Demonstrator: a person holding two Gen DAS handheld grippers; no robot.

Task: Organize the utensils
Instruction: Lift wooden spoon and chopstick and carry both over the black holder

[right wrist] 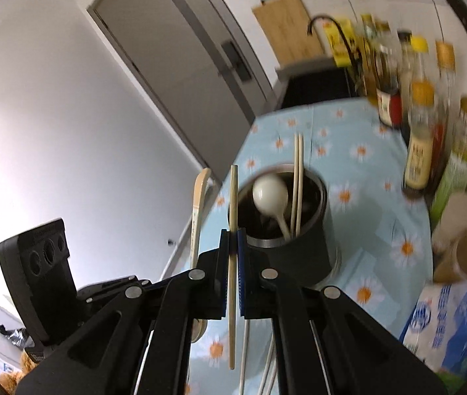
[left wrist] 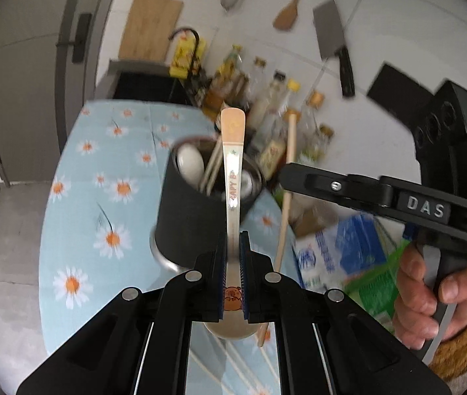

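Wooden chopstick (right wrist: 232,230) beside holder (right wrist: 294,247) rim

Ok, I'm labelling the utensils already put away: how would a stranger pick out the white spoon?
Find the flowered blue tablecloth and the dark round holder standing on it. Inside, the white spoon leans bowl-up beside a pair of wooden chopsticks. Its rounded, glossy white bowl sets it apart from those thin straight sticks.
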